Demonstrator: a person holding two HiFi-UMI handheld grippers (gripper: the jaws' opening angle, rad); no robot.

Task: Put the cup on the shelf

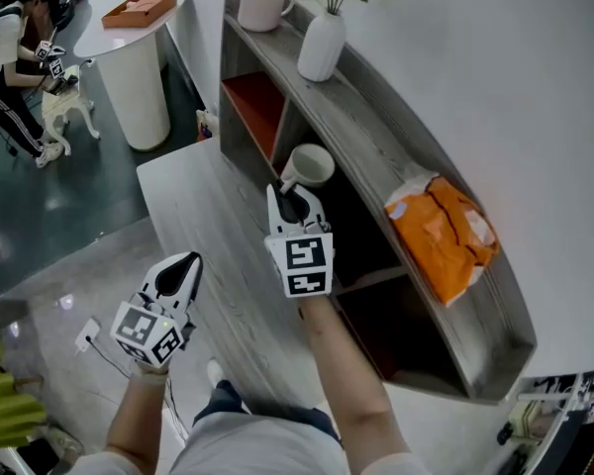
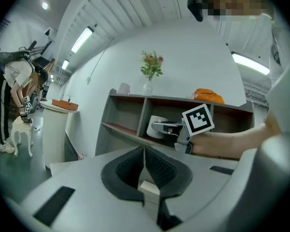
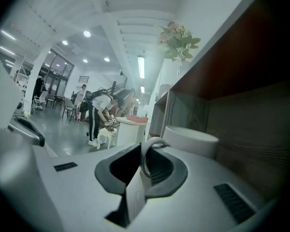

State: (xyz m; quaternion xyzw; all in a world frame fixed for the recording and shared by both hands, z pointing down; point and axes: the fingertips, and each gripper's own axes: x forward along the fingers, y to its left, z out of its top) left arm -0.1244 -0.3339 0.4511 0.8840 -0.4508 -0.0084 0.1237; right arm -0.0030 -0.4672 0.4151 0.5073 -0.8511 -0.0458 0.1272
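A white cup is at the mouth of the middle compartment of the grey wooden shelf. My right gripper is shut on the cup's handle, and the cup's body sits just beyond the jaws to the right. Whether the cup's base rests on the board I cannot tell. The left gripper view shows the same cup held out from the right gripper. My left gripper hangs lower left, away from the shelf, its jaws shut with nothing between them.
On the shelf's top stand a white vase with flowers, a white mug and an orange bag. A low grey platform runs in front of the shelf. A round white table carries an orange tray; a person bends at far left.
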